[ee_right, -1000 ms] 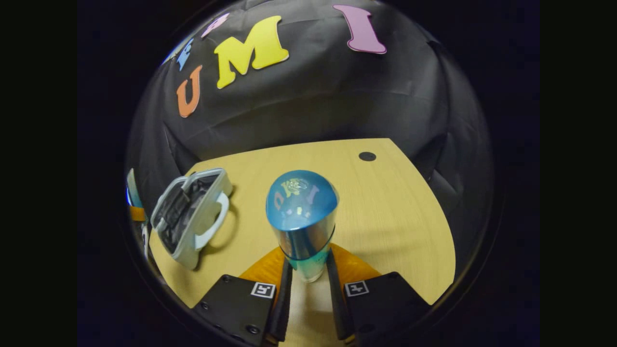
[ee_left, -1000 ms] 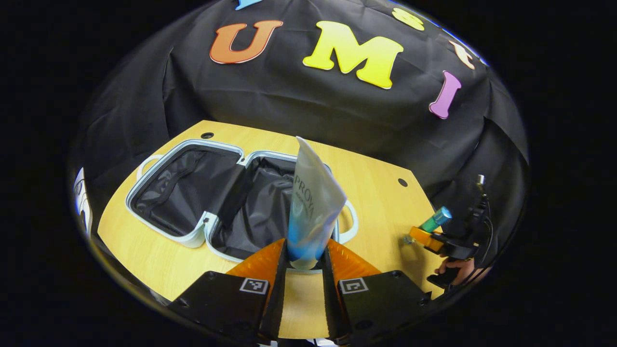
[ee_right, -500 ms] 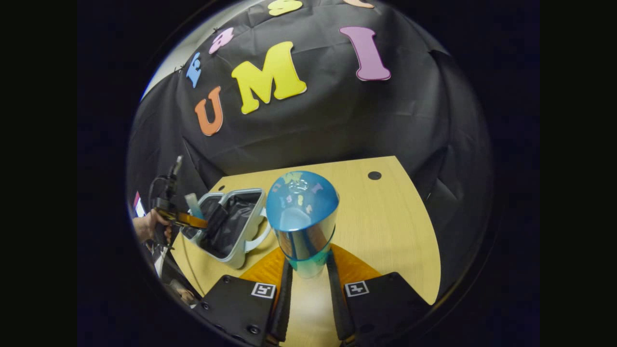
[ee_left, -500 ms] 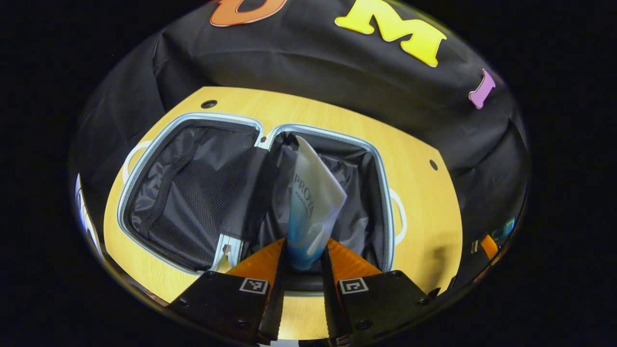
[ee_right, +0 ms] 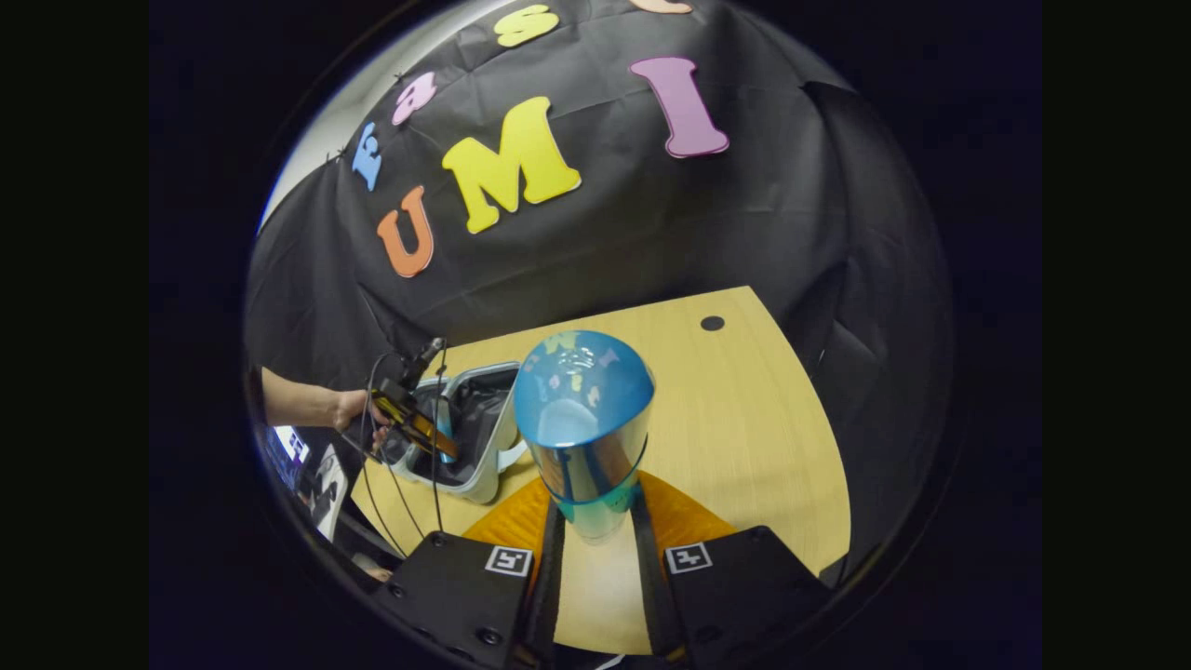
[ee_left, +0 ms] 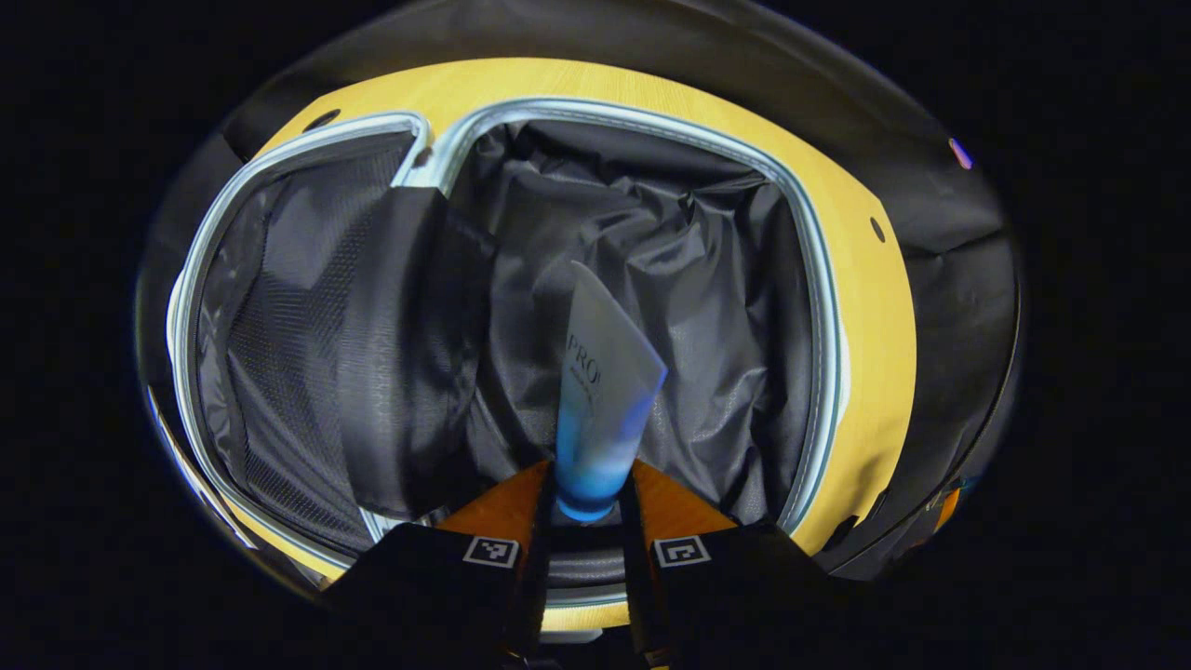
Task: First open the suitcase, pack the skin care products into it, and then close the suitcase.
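The suitcase (ee_left: 819, 307) lies open flat on a wooden table (ee_left: 875, 307), both halves lined with dark, crinkled fabric. In the left gripper view, the left gripper (ee_left: 582, 498) points down into the right-hand half. Its jaws are closed to a narrow gap on the cap end of a pale squeeze tube (ee_left: 600, 391) that fades to blue at the bottom. The tube's flat crimped end points away from the gripper, over the lining; whether it touches the lining cannot be told.

In the right gripper view, the right gripper (ee_right: 595, 535) hangs over bare table, well apart from the suitcase. Its jaws are nearly closed on the lower end of a shiny blue bottle (ee_right: 582, 419) with a domed, mirror-like top. Farther off, a hand (ee_right: 349, 409) holds the left gripper over the suitcase.

The tube looks light and soft, so it would likely dent or bend under a hard squeeze; the stiffer cap end, where it is held, seems the safest place to grip. The bottle looks rigid, smooth and probably slippery, perhaps heavier and breakable. A firm hold low on its straight side seems wise.
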